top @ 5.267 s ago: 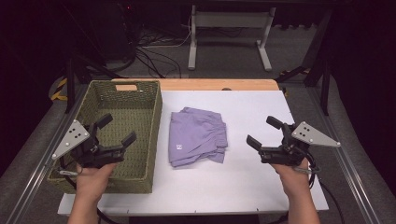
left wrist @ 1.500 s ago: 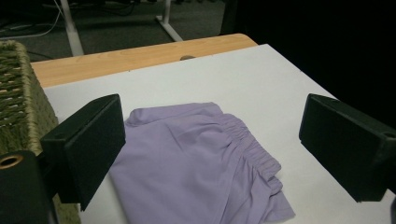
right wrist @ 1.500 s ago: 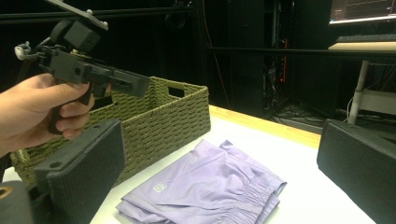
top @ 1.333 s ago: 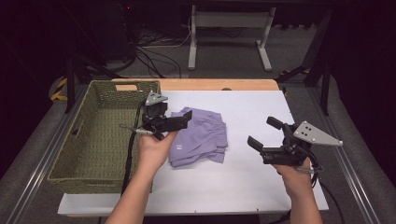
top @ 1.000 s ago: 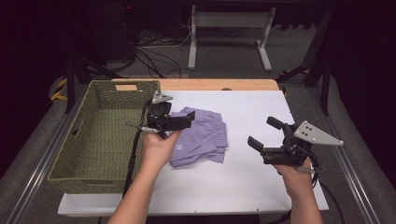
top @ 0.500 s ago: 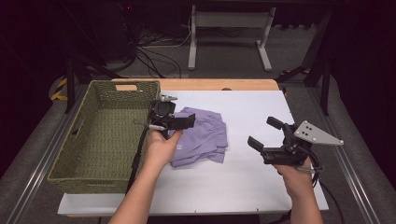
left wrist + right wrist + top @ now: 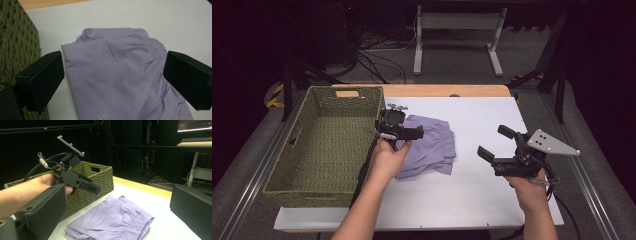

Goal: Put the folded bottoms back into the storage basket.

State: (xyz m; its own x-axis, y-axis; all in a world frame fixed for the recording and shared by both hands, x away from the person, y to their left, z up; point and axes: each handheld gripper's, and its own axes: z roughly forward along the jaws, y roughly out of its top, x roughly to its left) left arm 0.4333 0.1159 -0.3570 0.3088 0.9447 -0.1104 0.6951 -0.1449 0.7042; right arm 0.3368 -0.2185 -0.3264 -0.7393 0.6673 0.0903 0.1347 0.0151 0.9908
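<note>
- High view: the left gripper (image 7: 404,131) is hovering over the left edge of the folded lavender shorts (image 7: 432,150), held in the person's left hand (image 7: 388,159); from this angle I cannot tell how far its jaws are standing apart.
- High view: the shorts are lying on the white surface (image 7: 472,195), just to the right of the green woven basket (image 7: 319,145), close to its wall.
- High view: the right gripper (image 7: 497,145) is being held well to the right of the shorts, above the bare surface, with its jaws standing wide apart and touching nothing; its grey three-cornered plate is sticking out on the side away from the shorts.
- Left gripper view: the left gripper (image 7: 113,75) is looking down on the shorts (image 7: 120,82), and its two black jaws are spread wide, one on either side of the folded cloth. Whether they are touching the fabric cannot be told.
- Left gripper view: the basket (image 7: 17,37) is showing beside the shorts, with a strip of white surface (image 7: 150,17) between them and beyond.
- Right gripper view: the right gripper (image 7: 117,217) is gaping, jaws far apart and holding nothing, pointing toward the shorts (image 7: 110,222) on the surface (image 7: 162,220).
- Right gripper view: the left gripper (image 7: 82,183) is hanging in the air above the shorts, in front of the basket (image 7: 97,177).
</note>
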